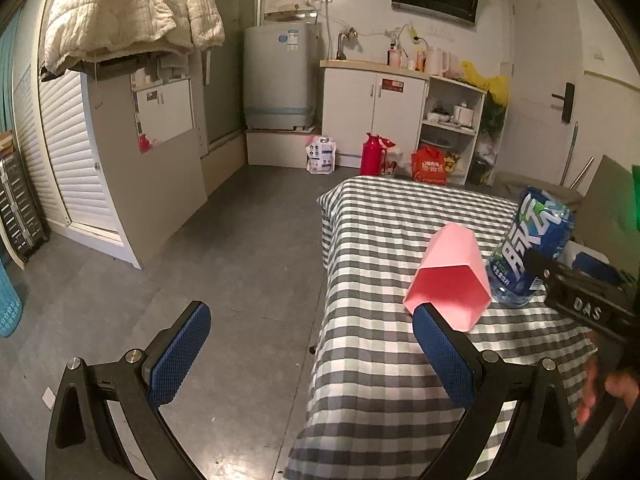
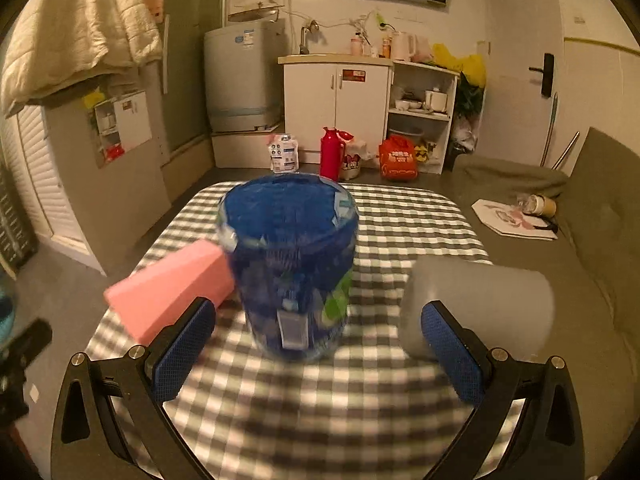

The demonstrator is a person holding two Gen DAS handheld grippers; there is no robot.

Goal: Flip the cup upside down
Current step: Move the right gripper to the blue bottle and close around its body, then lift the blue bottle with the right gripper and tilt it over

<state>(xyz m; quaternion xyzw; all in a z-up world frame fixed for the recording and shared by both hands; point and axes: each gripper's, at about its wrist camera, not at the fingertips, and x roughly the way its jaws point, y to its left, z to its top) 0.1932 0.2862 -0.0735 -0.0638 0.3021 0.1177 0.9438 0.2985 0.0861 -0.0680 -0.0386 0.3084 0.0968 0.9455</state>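
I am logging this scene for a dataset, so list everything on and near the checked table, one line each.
Pink cup: one, pink, lying on its side, table's left part.
Blue-labelled container: one, clear, upright, middle.
Grey cup: one, grey, on its side, right.
Checked tablecloth: one, grey-white.
Red flask: one, on the floor beyond.
Left gripper: one, blue pads, open, at the table's edge.
Right gripper: one, blue pads, open, facing the container.

A table draped in a grey-and-white checked cloth (image 2: 400, 216) carries three things: a pink cup (image 2: 172, 292) lying on its side near the left edge, a blue-labelled clear container (image 2: 292, 276) standing mid-table, and a grey cup (image 2: 480, 300) on its side toward the right edge.
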